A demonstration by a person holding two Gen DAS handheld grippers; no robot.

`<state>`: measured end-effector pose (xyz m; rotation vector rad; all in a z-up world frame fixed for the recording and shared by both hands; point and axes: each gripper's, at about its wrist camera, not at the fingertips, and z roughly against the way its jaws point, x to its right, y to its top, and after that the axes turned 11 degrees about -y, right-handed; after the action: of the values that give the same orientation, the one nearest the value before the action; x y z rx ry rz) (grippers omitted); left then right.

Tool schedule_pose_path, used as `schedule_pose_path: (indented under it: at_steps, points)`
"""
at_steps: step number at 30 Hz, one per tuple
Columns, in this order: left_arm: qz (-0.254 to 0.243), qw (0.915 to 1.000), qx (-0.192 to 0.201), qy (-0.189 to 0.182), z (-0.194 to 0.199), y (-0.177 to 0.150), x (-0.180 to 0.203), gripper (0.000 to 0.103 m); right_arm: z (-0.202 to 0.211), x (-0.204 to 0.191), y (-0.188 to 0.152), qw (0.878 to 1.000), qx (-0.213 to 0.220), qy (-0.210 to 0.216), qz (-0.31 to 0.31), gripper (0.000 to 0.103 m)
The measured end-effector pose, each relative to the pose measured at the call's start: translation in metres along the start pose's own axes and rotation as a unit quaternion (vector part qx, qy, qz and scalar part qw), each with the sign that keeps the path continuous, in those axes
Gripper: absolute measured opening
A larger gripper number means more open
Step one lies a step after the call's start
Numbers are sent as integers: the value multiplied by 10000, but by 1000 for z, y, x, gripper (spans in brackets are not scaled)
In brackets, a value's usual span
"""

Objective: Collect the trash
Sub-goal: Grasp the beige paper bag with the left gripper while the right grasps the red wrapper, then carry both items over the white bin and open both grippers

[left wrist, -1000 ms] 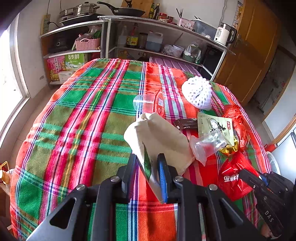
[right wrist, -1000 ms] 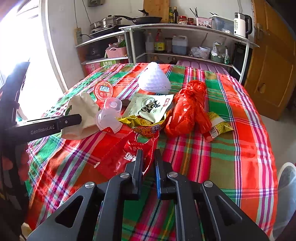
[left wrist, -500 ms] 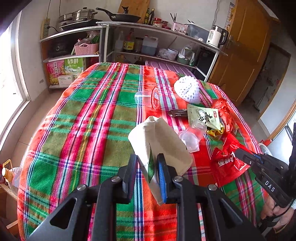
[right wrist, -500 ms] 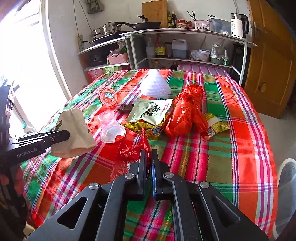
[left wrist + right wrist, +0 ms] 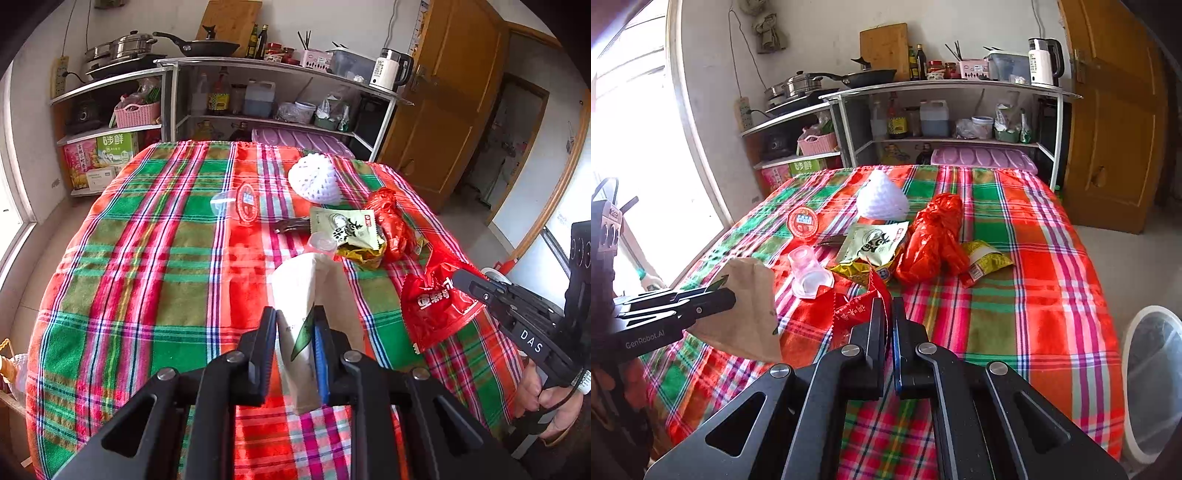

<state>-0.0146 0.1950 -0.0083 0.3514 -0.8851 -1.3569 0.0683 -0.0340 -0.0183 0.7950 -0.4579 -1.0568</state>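
A plaid-clothed table (image 5: 147, 258) in a small kitchen is strewn with trash. A crumpled brown paper bag (image 5: 310, 295) is pinched in the left gripper (image 5: 295, 328), whose jaws are closing on it, and is carried clear of the cloth. A red snack wrapper (image 5: 436, 306) is clamped in the fully closed right gripper (image 5: 889, 325). The lifting step appears to be in hand. More litter is left behind: a white foam fruit net (image 5: 882, 199), a green sachet (image 5: 875, 242), a clear plastic cup (image 5: 807, 271). Next, both loads would likely be carried to the white bin (image 5: 1152, 384) just beside the table and released.
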Motion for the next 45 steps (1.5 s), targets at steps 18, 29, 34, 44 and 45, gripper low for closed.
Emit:
schedule_pose_path:
  at_steps: [18, 29, 34, 44, 45]
  points:
    - [-853, 9931, -162, -783, -39, 21, 96, 20, 51, 80, -5, 9932, 432, -730, -802, 3]
    - [-1334, 9807, -465, -1353, -81, 31, 173, 20, 81, 152, -19, 9780, 528, -1485, -1365, 3]
    - [-1543, 9748, -610, -1490, -100, 32, 205, 20, 93, 182, -25, 9693, 550, -1786, -1601, 3]
    - [-1801, 9664, -844, -1629, -138, 36, 258, 20, 110, 237, -40, 9521, 488, -2294, -1963, 3]
    - [-1850, 9653, -851, -1635, -141, 36, 264, 20, 111, 242, -40, 9500, 484, -2360, -1984, 3]
